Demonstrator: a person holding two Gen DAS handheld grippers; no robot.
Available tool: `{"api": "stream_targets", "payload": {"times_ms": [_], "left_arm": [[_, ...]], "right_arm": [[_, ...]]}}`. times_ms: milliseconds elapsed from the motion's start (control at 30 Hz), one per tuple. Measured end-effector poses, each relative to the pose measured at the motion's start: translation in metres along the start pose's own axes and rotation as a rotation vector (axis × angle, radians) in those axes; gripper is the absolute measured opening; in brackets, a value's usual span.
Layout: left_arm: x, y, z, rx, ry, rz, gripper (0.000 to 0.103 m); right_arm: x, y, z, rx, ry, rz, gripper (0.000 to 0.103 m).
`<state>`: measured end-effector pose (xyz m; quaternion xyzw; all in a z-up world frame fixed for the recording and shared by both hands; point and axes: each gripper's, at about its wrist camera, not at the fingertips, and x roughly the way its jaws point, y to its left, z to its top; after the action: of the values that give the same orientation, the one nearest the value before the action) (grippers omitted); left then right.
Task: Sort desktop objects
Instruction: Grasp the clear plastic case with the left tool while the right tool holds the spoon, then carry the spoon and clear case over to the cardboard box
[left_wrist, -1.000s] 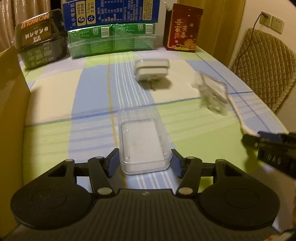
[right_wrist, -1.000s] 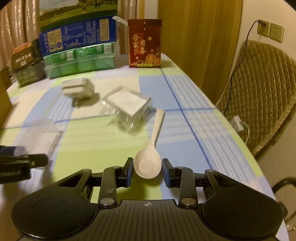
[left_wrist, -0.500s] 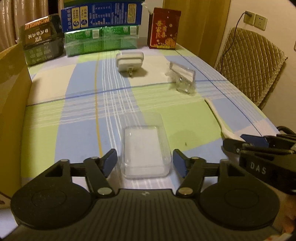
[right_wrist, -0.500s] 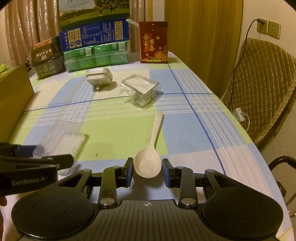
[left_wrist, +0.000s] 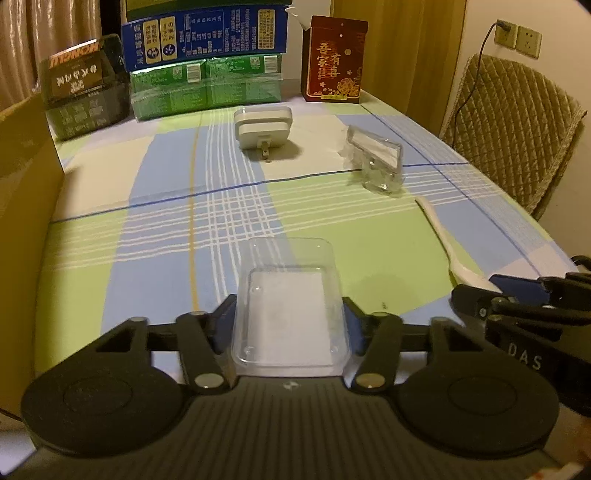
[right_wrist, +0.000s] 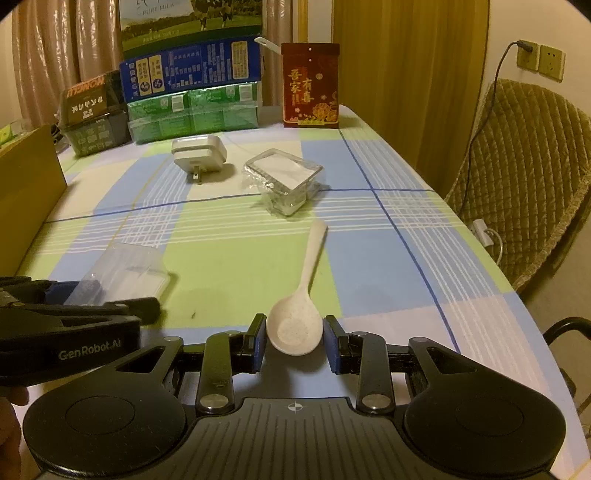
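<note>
A clear plastic box (left_wrist: 290, 306) with a white insert sits between the fingers of my left gripper (left_wrist: 290, 325), which is shut on its two long sides. The same box (right_wrist: 125, 273) shows at the lower left of the right wrist view. My right gripper (right_wrist: 294, 343) is shut on the bowl of a cream spoon (right_wrist: 295, 328), whose handle points away over the checked tablecloth (right_wrist: 369, 258). In the left wrist view the spoon (left_wrist: 443, 240) and the right gripper (left_wrist: 480, 288) appear at the right edge. Both grippers are over the near end of the table.
A white plug adapter (left_wrist: 263, 127) and a clear film-wrapped container (left_wrist: 375, 158) lie mid-table. Blue, green and dark cartons (left_wrist: 205, 85) and a red box (left_wrist: 334, 62) line the far edge. A cardboard box wall (left_wrist: 22, 184) stands at left, a quilted chair (left_wrist: 517, 129) at right.
Both grippers have drawn back toward the near end of the table, each carrying its object. The adapter and the wrapped container now look farther away.
</note>
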<state>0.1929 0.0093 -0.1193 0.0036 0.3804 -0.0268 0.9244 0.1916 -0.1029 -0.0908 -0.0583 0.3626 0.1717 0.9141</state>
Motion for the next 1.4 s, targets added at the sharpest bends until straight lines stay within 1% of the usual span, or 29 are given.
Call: {"api": "stream_targets", "payload": {"times_ms": [167,367,633,800,933,1000,1067,1167,1400], "left_arm": [[-0.004,0.002,0.000,-0.011,0.008,-0.015,0.051],[-0.018,-0.002,0.002,0.007,-0.019,-0.037,0.051],[-0.024,-0.004,0.000,0.010,-0.022,-0.056,0.051],[-0.022,-0.002,0.000,0.000,-0.020,-0.065,0.051],[-0.019,-0.002,-0.001,-0.010,-0.010,-0.072,0.051],[-0.017,-0.003,-0.001,-0.012,-0.008,-0.077,0.051],[-0.017,-0.004,-0.001,-0.012,-0.008,-0.081,0.051],[-0.015,-0.004,-0.001,-0.014,-0.007,-0.085,0.051],[-0.013,-0.004,-0.002,-0.018,-0.002,-0.083,0.051]], "right_arm": [[0.001,0.002,0.000,-0.008,-0.005,-0.001,0.030],[-0.007,0.000,0.001,-0.011,-0.033,-0.010,0.030],[-0.020,0.001,-0.002,-0.018,-0.055,-0.027,0.029],[-0.015,0.001,-0.003,-0.014,-0.037,-0.030,0.029],[-0.008,-0.001,-0.006,0.020,0.008,-0.014,0.029],[-0.006,-0.001,-0.007,0.022,0.012,-0.016,0.031],[-0.005,-0.002,-0.007,0.029,0.009,-0.011,0.038],[-0.005,-0.004,-0.007,0.052,0.001,-0.006,0.044],[-0.004,-0.004,-0.007,0.058,-0.006,-0.007,0.044]]}}
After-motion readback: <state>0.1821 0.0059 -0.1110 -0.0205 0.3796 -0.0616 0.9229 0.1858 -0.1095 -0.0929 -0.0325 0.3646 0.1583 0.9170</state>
